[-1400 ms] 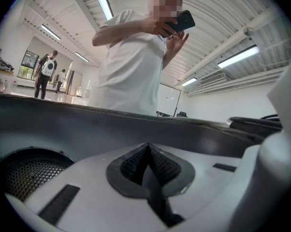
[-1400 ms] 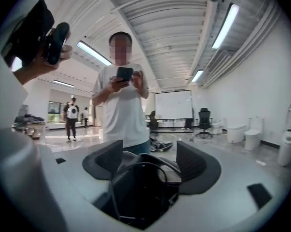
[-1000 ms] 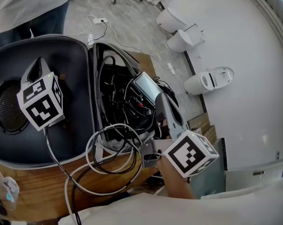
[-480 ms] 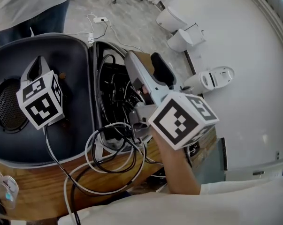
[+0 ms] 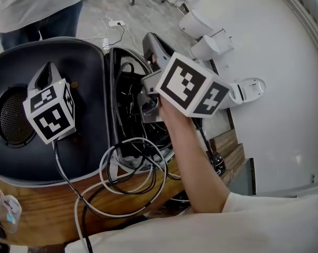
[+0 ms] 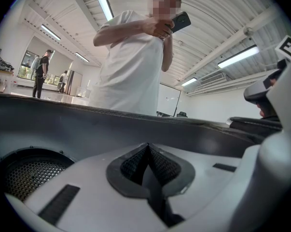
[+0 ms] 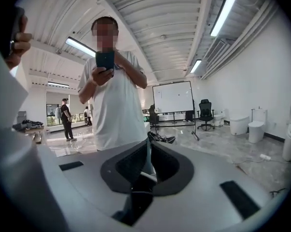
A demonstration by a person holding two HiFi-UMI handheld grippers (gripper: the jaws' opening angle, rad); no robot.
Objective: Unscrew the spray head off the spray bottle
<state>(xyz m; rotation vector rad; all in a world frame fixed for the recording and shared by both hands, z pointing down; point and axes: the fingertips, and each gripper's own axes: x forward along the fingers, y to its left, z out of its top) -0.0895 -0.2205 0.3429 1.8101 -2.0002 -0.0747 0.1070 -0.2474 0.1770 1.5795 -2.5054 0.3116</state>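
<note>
My left gripper point(image 6: 146, 163) hangs shut and empty over the open black case point(image 5: 85, 62) at the wooden table's point(image 5: 37, 215) near edge. My right gripper point(image 7: 147, 163), its jaws just closed on nothing, faces a person point(image 7: 116, 105) standing on the grey floor point(image 7: 222, 144). I cannot place the spray bottle.

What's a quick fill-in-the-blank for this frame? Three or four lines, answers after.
1. The left gripper has its jaws ____, with nothing between them.
2. The open dark case lies on a ____ table.
3. The standing person in the white shirt holds up a ____.
4. Looped ____ spill from the case onto the table.
Missing words: shut; wooden; phone; cables.
</note>
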